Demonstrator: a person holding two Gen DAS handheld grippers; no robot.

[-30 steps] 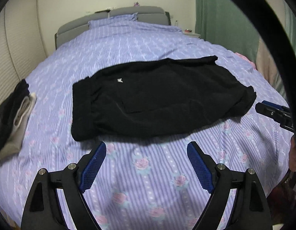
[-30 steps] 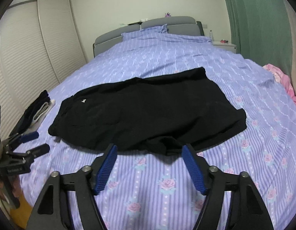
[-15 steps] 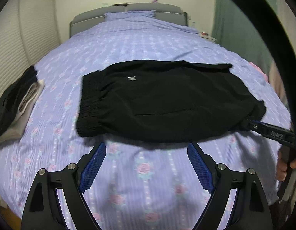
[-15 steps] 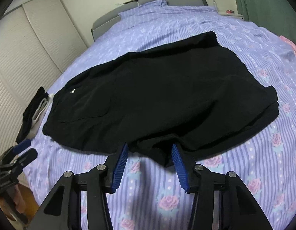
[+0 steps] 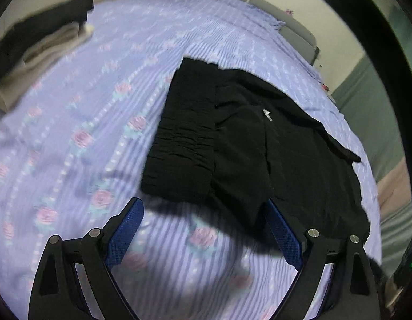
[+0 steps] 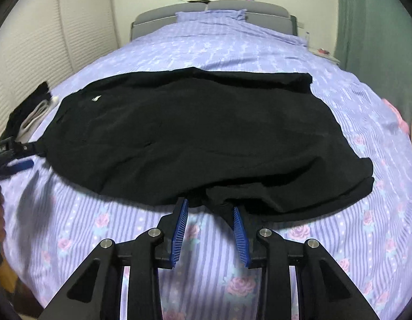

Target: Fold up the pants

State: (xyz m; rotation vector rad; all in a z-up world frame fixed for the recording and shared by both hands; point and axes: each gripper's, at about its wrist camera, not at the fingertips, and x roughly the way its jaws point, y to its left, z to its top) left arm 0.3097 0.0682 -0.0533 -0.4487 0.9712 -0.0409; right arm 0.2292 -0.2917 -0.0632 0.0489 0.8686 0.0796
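Observation:
Black pants (image 6: 200, 133) lie flat across the purple flowered bed, folded in half, waistband to the left. In the left wrist view the gathered waistband (image 5: 184, 138) is just ahead. My left gripper (image 5: 203, 210) is open, its fingers spread at the near waistband corner, close above the sheet. It also shows at the left edge of the right wrist view (image 6: 16, 157). My right gripper (image 6: 210, 208) is partly closed, its blue pads either side of the near edge of the pants by the crotch; cloth sits at the tips, not pinched.
A stack of folded black and beige clothes (image 5: 38, 42) lies on the bed's left side, also in the right wrist view (image 6: 32, 112). Grey headboard and pillow (image 6: 211, 16) at the far end. Green curtain (image 6: 376, 26) on the right, white wardrobe doors (image 6: 46, 40) on the left.
My left gripper has swung left and down to the waistband corner. My right gripper has narrowed and moved up to the near edge of the pants.

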